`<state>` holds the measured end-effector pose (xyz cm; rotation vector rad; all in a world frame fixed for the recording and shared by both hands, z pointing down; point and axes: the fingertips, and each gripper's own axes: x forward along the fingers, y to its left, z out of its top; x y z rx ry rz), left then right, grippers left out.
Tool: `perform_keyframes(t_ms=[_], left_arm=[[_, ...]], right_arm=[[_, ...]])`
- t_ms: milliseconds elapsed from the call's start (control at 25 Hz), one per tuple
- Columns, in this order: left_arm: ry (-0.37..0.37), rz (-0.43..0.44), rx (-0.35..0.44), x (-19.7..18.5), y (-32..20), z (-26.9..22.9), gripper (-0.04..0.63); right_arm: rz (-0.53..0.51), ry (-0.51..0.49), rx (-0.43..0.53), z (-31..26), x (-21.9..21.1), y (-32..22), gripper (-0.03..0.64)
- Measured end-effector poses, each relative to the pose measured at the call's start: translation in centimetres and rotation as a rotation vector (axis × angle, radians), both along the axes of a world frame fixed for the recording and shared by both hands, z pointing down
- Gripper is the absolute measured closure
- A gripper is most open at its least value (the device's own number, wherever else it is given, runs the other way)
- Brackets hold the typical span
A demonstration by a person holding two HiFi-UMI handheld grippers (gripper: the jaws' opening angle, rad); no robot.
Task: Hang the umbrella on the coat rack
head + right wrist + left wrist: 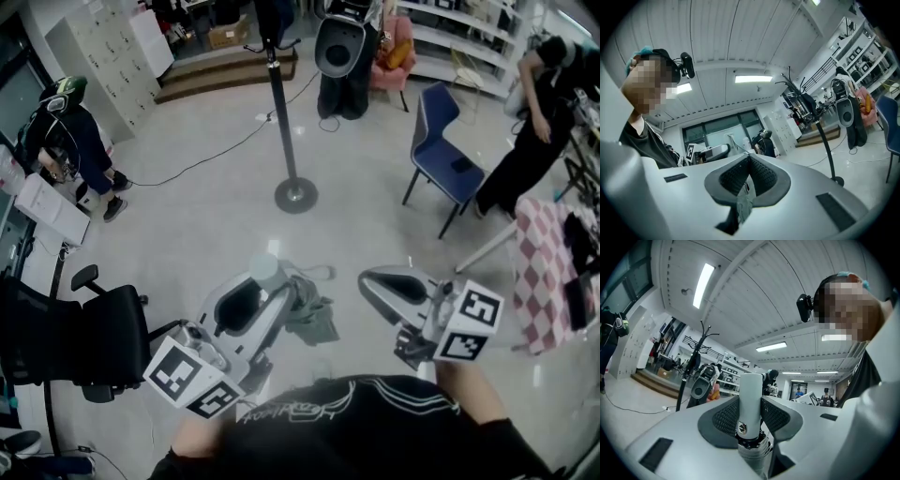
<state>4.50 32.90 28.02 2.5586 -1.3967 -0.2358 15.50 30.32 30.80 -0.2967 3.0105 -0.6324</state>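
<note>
A folded grey-green umbrella [311, 317] with a white handle [265, 273] hangs in front of me. My left gripper [265, 286] is shut on that handle [751, 401], which stands upright between the pads. My right gripper [368, 279] sits a little to the right of the umbrella. Its jaws are closed on a thin grey-green strip of fabric [743, 204], apparently the umbrella's strap. The black coat rack [278, 103] stands farther off on a round base [295, 195]. It also shows beyond the left gripper's jaws as the coat rack [695, 355] and to the right in the right gripper view as the coat rack [819, 126].
A blue chair [448, 155] stands right of the rack, a black office chair [80, 333] at my near left. A checked cloth [544, 272] covers a table at the right. One person [70, 131] is at the left, another person [539, 122] at the right. A cable [202, 159] crosses the floor.
</note>
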Motion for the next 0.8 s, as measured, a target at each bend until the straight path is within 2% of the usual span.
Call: perform_keyframes(t_ms=[400,800], left_arm=[[-0.044,-0.037,0.065,-5.8,-3.2,-2.0,0.457],[-0.019,-0.074,0.042,-8.2,-8.0,-1.7,0.457]], right_arm=[[0.036,0.026,0.012,-0.9,-4.4,-2.9,0.604],[0.019,-0.002,0.007,-0.8,-6.3,-8.4,0.604]])
